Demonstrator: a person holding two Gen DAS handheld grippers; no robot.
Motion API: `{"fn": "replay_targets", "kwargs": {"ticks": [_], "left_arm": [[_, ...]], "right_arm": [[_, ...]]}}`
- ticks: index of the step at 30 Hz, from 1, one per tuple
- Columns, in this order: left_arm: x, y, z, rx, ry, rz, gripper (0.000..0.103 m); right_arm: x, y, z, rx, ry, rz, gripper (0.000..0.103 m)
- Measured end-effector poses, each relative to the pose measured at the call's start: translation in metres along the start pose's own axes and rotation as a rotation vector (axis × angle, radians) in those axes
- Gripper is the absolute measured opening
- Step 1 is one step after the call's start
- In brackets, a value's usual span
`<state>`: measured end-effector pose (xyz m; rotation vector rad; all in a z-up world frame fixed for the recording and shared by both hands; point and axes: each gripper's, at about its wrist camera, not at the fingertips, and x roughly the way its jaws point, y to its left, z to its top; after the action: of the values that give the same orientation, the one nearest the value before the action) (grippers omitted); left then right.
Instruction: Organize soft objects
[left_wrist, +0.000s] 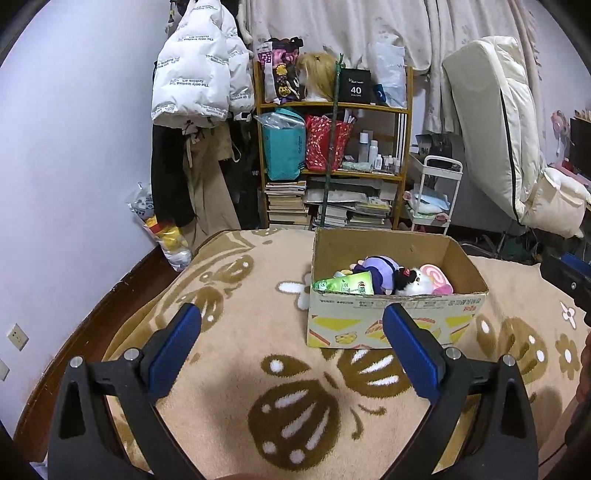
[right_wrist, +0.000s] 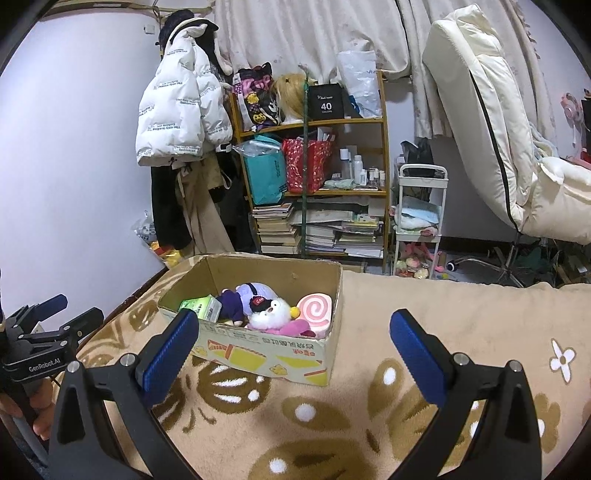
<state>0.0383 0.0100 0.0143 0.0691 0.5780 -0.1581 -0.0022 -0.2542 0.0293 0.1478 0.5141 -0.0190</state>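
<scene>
An open cardboard box (left_wrist: 391, 315) (right_wrist: 273, 354) sits on the beige patterned blanket (left_wrist: 229, 332) (right_wrist: 424, 314). Inside lie a green soft pack (left_wrist: 345, 285) (right_wrist: 201, 306), a purple plush (left_wrist: 376, 271) (right_wrist: 247, 295), a white-and-black plush (left_wrist: 413, 282) (right_wrist: 271, 314) and a pink swirl cushion (left_wrist: 437, 280) (right_wrist: 316, 310). My left gripper (left_wrist: 291, 321) hovers open in front of the box, nothing between its fingers. My right gripper (right_wrist: 293, 328) is open too, just before the box's near right corner. The left gripper (right_wrist: 48, 328) also shows at the far left of the right wrist view.
Beyond the blanket stands a wooden shelf (left_wrist: 332, 147) (right_wrist: 314, 166) full of bags, bottles and books. Coats hang on a rack (left_wrist: 199, 110) to its left. A white trolley (right_wrist: 419, 221) and a cream recliner chair (right_wrist: 498, 129) stand to the right.
</scene>
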Motion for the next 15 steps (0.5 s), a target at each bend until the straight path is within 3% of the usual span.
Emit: {"fn": "replay_targets", "kwargs": {"ticks": [15], "left_arm": [[0.0009,-0.0014,-0.0017,0.008,0.011,-0.005,0.098]], "right_arm": [[0.0073,-0.0053,-0.0054,0.033,0.049,-0.021,0.103]]}}
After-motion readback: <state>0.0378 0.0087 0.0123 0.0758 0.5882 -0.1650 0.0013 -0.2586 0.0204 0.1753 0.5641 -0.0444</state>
